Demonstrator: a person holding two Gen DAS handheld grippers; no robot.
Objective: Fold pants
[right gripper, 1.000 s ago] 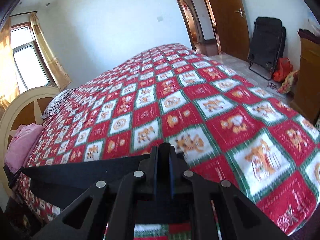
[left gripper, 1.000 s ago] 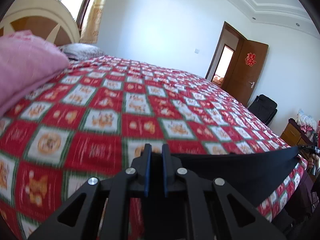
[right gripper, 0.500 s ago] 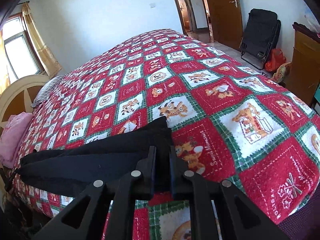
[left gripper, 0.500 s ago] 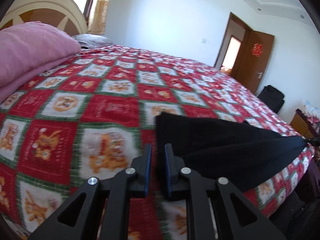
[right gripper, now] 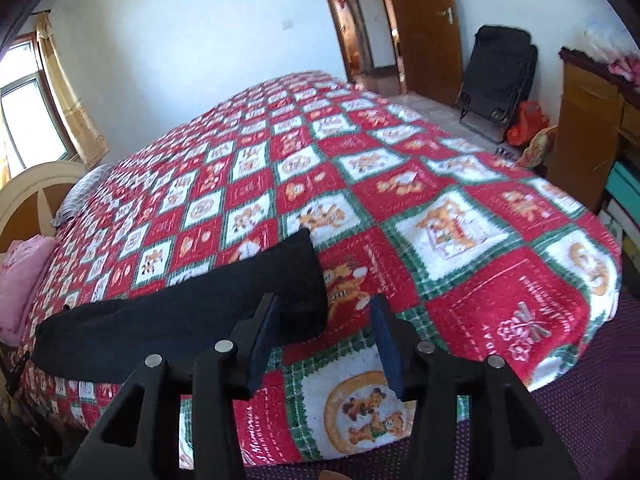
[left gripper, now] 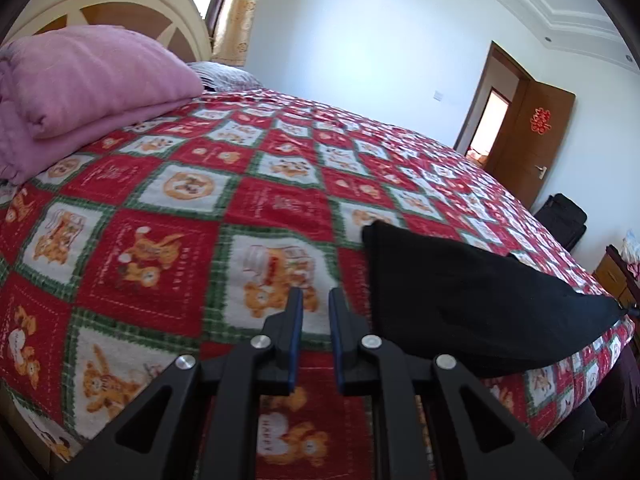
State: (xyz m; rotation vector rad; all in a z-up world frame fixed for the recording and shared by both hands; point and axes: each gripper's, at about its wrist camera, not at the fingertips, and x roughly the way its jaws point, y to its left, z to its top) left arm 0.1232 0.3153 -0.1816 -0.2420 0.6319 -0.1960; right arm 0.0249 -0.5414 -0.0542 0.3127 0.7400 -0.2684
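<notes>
Black tongs (left gripper: 313,300) (right gripper: 325,306), blue inner pads (left gripper: 295,334), silver screws (left gripper: 260,342).

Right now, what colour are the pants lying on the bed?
Plain black pants, no visible pattern; the right wrist view shows them best.

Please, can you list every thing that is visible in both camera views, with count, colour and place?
pants: one, black, lying flat near the bed's near edge
bedspread: one, red, white and green checks with bears, covering the bed
folded blanket: one, pink, at the headboard end
pillow: one, grey striped, beside the blanket
headboard: one, cream and wood
door: one, brown, open
folding chair: one, black, by the door
left gripper: one, black, slightly open, empty
right gripper: one, black, open, empty
</notes>
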